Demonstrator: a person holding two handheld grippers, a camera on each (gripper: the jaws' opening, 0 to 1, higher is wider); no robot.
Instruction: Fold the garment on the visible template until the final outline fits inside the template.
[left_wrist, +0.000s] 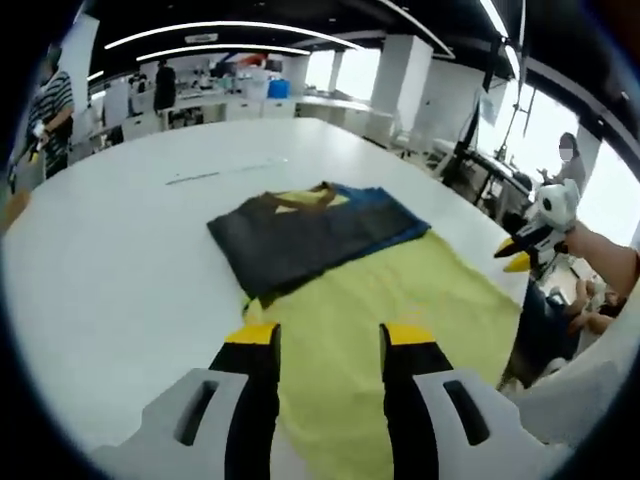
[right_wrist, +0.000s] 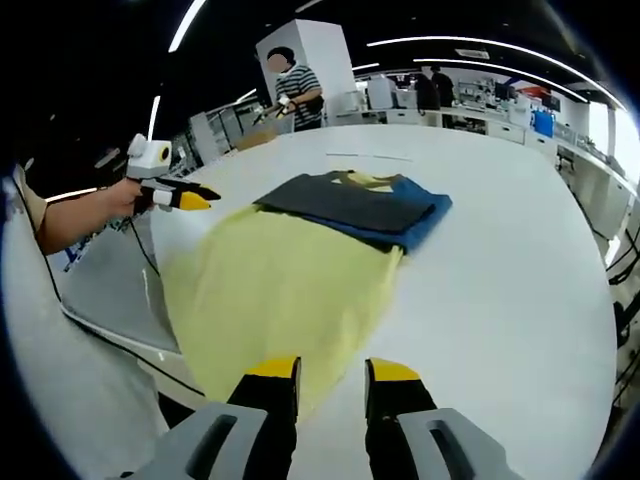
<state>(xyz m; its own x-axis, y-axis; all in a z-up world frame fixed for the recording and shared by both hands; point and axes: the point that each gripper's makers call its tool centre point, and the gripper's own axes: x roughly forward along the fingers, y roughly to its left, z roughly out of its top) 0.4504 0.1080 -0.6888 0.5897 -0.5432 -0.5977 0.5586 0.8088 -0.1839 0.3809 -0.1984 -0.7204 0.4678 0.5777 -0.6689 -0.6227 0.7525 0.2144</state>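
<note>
The garment (left_wrist: 310, 235) is a dark grey and blue folded piece with a brown neckline and a yellow patch at its far edge. It lies on the far end of a yellow sheet (left_wrist: 400, 300) spread on the white table (left_wrist: 120, 260). My left gripper (left_wrist: 330, 336) hovers open over the sheet's near edge, jaws wide apart with nothing between them. My right gripper (right_wrist: 332, 370) is open too, above the near corner of the yellow sheet (right_wrist: 290, 290), with the garment (right_wrist: 355, 205) beyond it. Each gripper appears in the other's view, hand-held off the table's side: right gripper (left_wrist: 535, 235), left gripper (right_wrist: 170, 192).
The table edge (right_wrist: 150, 335) curves close to the sheet's side. A thin strip (left_wrist: 225, 172) lies on the table beyond the garment. A person in a striped shirt (right_wrist: 295, 85) stands at the far side. Desks and pillars fill the background.
</note>
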